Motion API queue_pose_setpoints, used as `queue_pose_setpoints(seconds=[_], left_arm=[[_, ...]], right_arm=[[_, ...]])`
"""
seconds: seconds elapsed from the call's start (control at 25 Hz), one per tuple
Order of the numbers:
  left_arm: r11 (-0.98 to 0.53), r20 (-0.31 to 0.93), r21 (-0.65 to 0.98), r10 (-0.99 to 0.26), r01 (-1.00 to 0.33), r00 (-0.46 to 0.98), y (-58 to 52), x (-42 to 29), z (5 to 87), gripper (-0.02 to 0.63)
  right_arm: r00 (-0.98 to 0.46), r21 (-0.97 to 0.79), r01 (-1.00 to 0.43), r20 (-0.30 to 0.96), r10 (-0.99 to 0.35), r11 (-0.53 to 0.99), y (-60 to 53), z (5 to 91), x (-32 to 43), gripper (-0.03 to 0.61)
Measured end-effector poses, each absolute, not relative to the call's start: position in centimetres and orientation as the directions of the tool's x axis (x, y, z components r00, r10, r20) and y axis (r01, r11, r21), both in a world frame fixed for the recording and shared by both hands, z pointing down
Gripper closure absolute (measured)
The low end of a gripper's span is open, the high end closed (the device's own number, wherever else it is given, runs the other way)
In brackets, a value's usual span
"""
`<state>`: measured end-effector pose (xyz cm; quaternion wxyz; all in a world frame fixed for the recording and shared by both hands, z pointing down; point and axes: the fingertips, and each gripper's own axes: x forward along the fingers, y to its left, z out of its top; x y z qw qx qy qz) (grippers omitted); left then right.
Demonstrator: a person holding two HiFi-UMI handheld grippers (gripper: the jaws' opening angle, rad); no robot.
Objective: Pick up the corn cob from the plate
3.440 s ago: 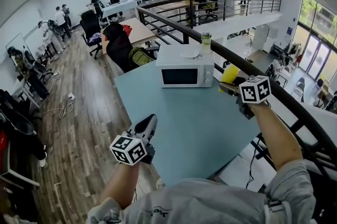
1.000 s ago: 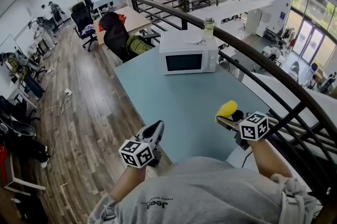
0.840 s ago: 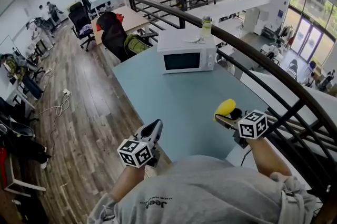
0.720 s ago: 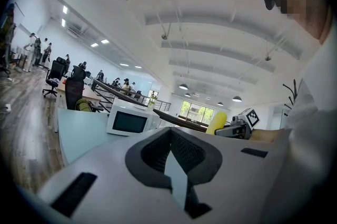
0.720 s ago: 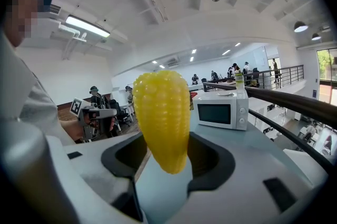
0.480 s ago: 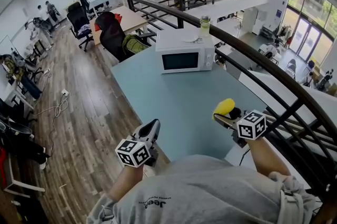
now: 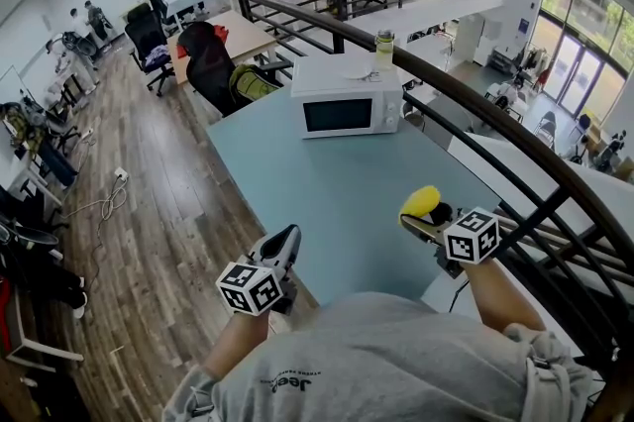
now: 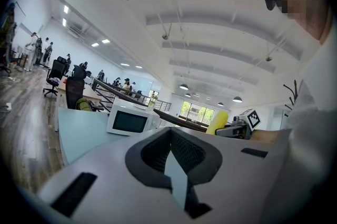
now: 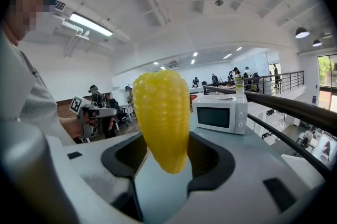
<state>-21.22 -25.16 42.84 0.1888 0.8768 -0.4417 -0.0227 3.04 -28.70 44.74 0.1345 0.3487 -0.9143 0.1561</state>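
A yellow corn cob stands upright in my right gripper, which is shut on its lower end above the near right part of the teal table. In the right gripper view the corn cob fills the middle, rising from between the jaws of the right gripper. My left gripper is shut and holds nothing, low at the table's near left edge. The left gripper view shows that left gripper with jaws together. A small white plate lies on top of the microwave.
A white microwave stands at the table's far end with a bottle on top. A black railing runs along the table's right side. Wooden floor, chairs and people lie to the left and beyond.
Since 3.4 s ago my right gripper has drawn back from beside the microwave toward my body, carrying the corn cob. Over the last second both grippers have barely moved.
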Motion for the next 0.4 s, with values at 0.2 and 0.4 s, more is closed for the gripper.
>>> queue_pose_setpoints(seconds=[0.2, 0.4], left_arm=[[-0.539, 0.128, 0.351, -0.783, -0.766, 0.609, -24.9, -21.11, 42.73, 0.603], [-0.54, 0.132, 0.35, -0.781, -0.766, 0.611, -25.4, -21.31, 42.88, 0.603]], right_arm=[[-0.719, -0.189, -0.681, 0.356, -0.597, 0.707, -28.51, 44.63, 3.17, 0.33], [-0.721, -0.192, -0.68, 0.353, -0.596, 0.708, -28.98, 44.66, 2.85, 0.33]])
